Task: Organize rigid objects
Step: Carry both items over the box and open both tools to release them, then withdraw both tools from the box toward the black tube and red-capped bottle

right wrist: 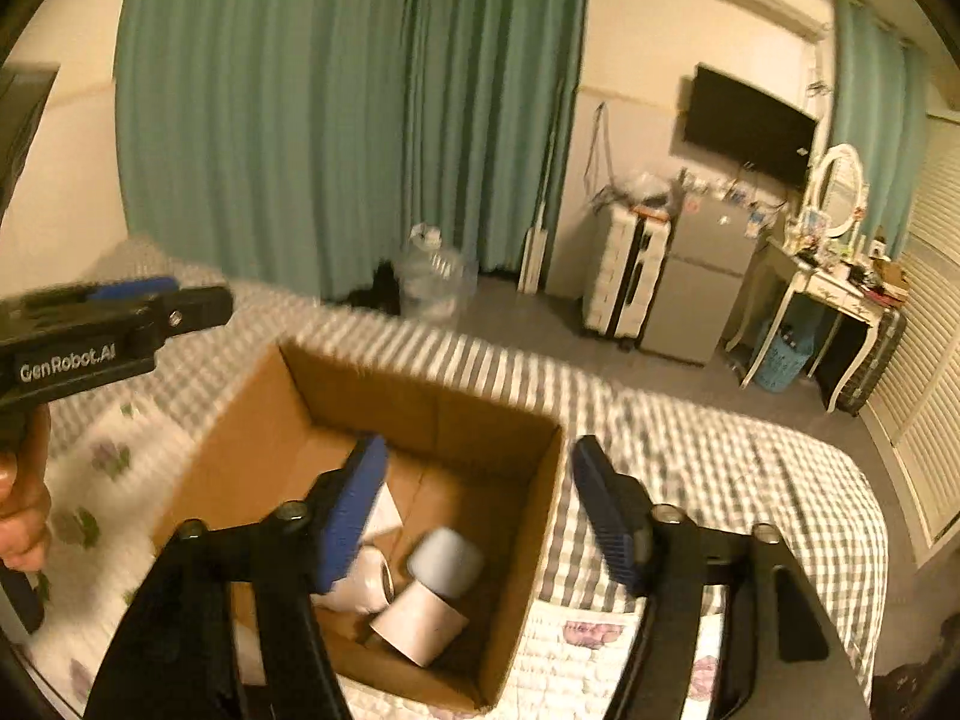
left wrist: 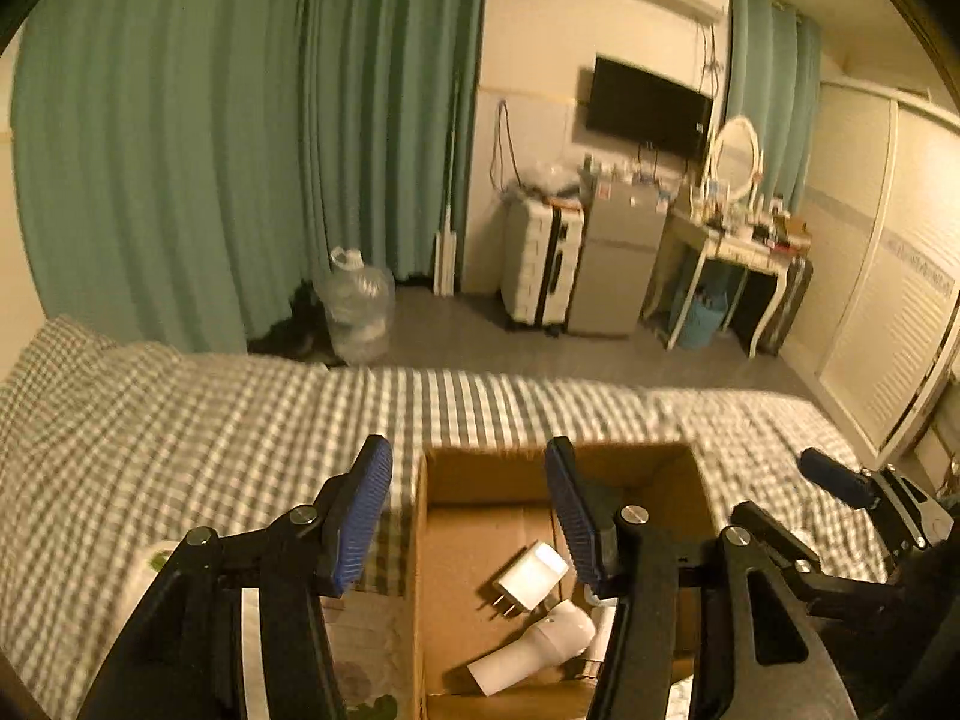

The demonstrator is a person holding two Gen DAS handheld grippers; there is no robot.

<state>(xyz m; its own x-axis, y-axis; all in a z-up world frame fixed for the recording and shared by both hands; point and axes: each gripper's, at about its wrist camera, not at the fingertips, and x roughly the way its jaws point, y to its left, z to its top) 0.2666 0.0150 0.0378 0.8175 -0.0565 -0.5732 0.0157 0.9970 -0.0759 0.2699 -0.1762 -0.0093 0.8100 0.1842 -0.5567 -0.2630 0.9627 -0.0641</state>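
Note:
An open cardboard box (left wrist: 660, 462) sits on the checked bed; it also shows in the right wrist view (right wrist: 420, 402). Inside lie a white plug charger (left wrist: 531, 579), a white hair dryer (left wrist: 534, 645) and a pale cylinder (right wrist: 447, 561) on a white tube (right wrist: 420, 627). My left gripper (left wrist: 468, 510) is open and empty above the box's left wall. My right gripper (right wrist: 480, 510) is open and empty above the box's right side. The right gripper also shows at the right of the left wrist view (left wrist: 840, 480), and the left gripper at the left of the right wrist view (right wrist: 120, 312).
The bed (left wrist: 210, 420) has a grey checked cover and a floral quilt (right wrist: 108, 456). Beyond it are green curtains (left wrist: 240, 150), a water jug (left wrist: 357, 306), a suitcase (left wrist: 540, 264), a small fridge (left wrist: 618, 258) and a dressing table (left wrist: 738, 240).

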